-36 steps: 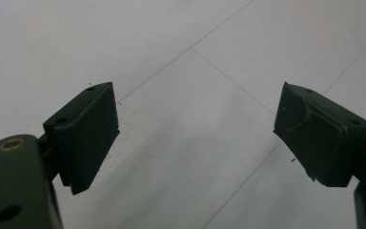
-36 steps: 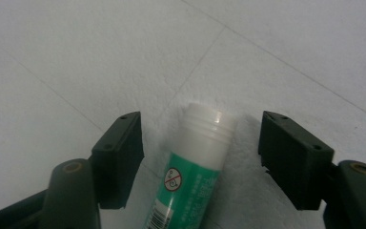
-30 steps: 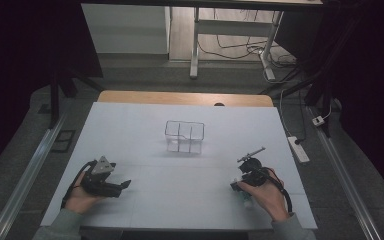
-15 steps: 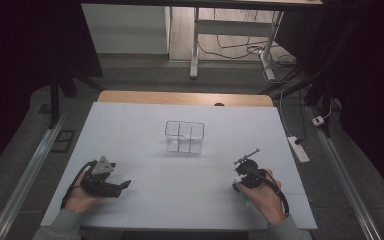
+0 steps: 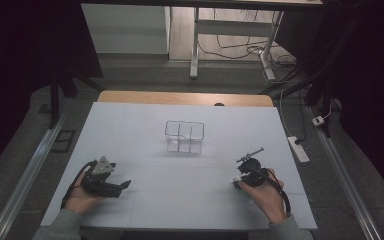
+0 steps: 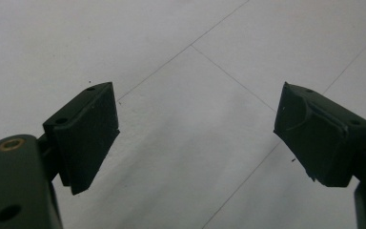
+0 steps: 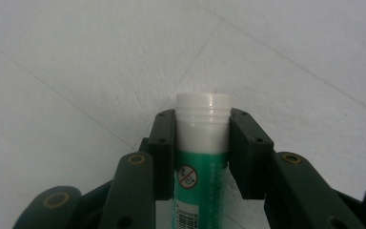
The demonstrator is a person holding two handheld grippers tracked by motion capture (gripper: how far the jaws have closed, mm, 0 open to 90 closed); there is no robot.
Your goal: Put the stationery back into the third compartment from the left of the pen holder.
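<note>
**Item: green tube, newly gripped**

Change: right tool [image 7: 202, 143] has just been closing its jaws; the pads now pinch the green tube [image 7: 201, 162] just below its white cap. Judged: pickup secured, lift comes next.
Location: on the bench [image 5: 190, 200], at 4 o'clock from the wire basket [image 5: 184, 136].
Left tool [image 6: 195, 138]: jaws spread wide, holding nothing, over bare bench.

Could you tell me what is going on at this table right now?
A person holds a tool in each hand over a white table. The right tool has just been closing its jaws and now clamps a green glue stick just below its white cap. The left tool rests open with nothing between its jaws. A clear divided organizer stands farther back, mid-table.
</note>
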